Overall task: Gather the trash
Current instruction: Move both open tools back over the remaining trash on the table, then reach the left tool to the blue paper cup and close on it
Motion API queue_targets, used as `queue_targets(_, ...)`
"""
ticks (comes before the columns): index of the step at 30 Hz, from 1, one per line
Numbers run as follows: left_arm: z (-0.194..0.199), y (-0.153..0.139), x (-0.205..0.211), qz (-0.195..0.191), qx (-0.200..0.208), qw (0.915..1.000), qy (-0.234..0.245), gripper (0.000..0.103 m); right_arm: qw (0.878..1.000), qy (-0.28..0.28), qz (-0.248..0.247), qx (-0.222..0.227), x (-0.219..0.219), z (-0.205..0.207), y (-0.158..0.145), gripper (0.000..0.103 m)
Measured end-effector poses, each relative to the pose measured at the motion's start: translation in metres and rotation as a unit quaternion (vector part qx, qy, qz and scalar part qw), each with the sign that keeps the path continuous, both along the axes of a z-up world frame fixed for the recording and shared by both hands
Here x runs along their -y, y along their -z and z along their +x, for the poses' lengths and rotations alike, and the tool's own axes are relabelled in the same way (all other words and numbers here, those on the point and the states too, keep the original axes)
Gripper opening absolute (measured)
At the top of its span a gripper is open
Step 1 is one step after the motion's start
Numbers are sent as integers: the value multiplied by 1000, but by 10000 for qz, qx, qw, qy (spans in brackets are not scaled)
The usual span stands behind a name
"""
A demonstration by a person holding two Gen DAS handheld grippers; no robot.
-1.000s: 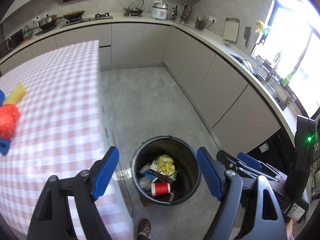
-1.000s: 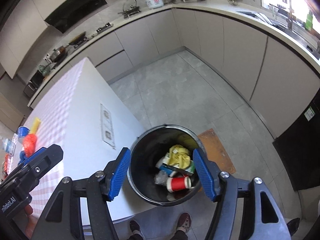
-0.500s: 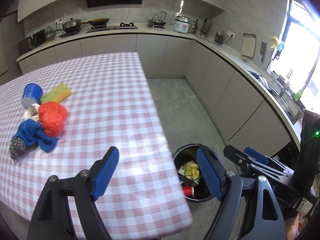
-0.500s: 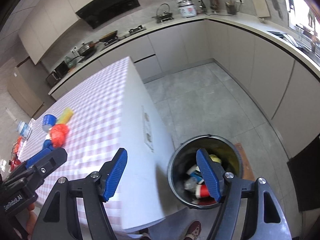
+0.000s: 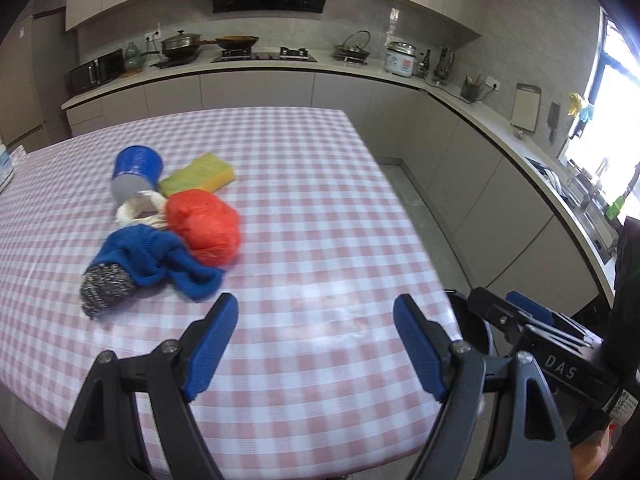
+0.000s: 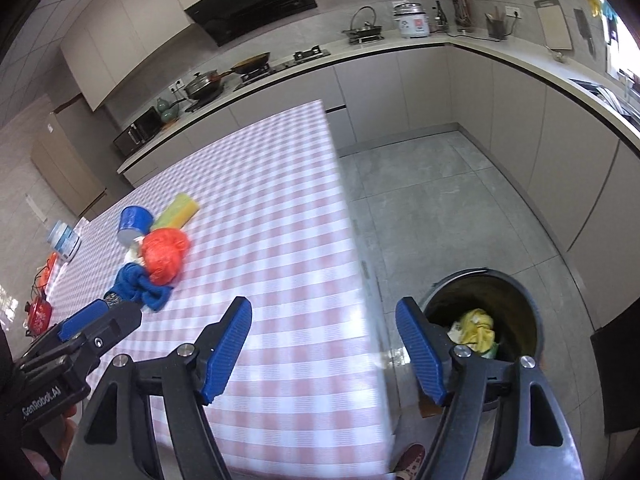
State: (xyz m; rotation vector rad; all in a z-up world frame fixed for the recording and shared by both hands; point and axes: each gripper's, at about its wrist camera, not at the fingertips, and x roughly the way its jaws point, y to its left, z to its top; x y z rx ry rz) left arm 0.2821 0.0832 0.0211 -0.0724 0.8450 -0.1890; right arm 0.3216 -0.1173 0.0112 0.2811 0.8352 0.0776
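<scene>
Beside table: bin [image 6: 532, 320] holds yellow wrapper [image 6: 476, 328] | both claws apart, empty

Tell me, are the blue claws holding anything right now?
No. The left gripper and right gripper are both open with nothing between them, over the checked table.

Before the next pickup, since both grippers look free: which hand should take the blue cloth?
Probably left. The left gripper is open, empty, over the table with the blue cloth just ahead; the right gripper, also open and empty, straddles the table edge nearer the bin.
</scene>
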Motion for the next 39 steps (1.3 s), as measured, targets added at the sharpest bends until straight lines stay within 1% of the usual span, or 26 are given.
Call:
queue_targets(12, 5, 13, -89, -11, -64, 9977, -682, 81, 9990, -414, -131, 69, -77, 16, -1, 77)
queue_targets(22, 14, 31, -155, 36, -182, 9938, -1100, 81, 9975, -687, -167, -5, -129, 29, 9, 77)
queue_targets(30, 29, 46, -181, 188, -240, 9942, -1032, 81, 9964, -826, -144, -122, -165, 41, 22, 77)
queue_targets(39, 50, 62, -190, 254, -312, 9964, -751, 81, 9968, -764, -127, -207, -187, 53, 34, 77)
